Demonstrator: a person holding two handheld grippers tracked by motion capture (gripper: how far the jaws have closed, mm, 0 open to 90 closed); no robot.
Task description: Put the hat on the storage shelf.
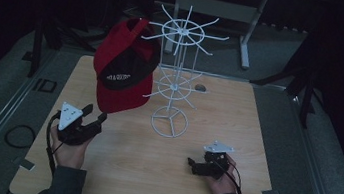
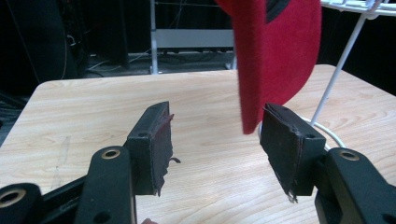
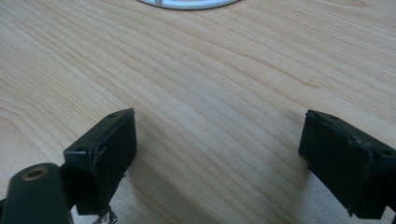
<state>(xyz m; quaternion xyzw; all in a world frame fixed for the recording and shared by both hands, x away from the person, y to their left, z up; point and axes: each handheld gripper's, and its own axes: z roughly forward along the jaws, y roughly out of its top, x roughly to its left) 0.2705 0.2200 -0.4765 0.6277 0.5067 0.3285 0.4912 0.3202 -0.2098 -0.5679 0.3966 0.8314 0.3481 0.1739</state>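
Note:
A red cap (image 1: pixel 124 68) with a black front panel hangs from an upper arm of the white wire rack (image 1: pixel 184 30), whose ring base (image 1: pixel 169 122) stands mid-table. My left gripper (image 1: pixel 95 114) is open just below and left of the cap's brim. In the left gripper view the red brim (image 2: pixel 275 51) hangs just beyond the gap between the open jaws, touching neither of them, with the rack pole (image 2: pixel 341 60) to its right. My right gripper (image 1: pixel 192 164) rests low near the table's front right, open, with nothing between its jaws. The rack's ring base (image 3: pixel 187 3) lies ahead of it.
The wooden table (image 1: pixel 149 179) has a small round hole (image 1: pixel 201 87) behind the rack. A black cable loop (image 1: pixel 18 135) lies on the floor at the left. A grey metal frame (image 1: pixel 222 8) stands behind the table. Tape tabs mark the front corners.

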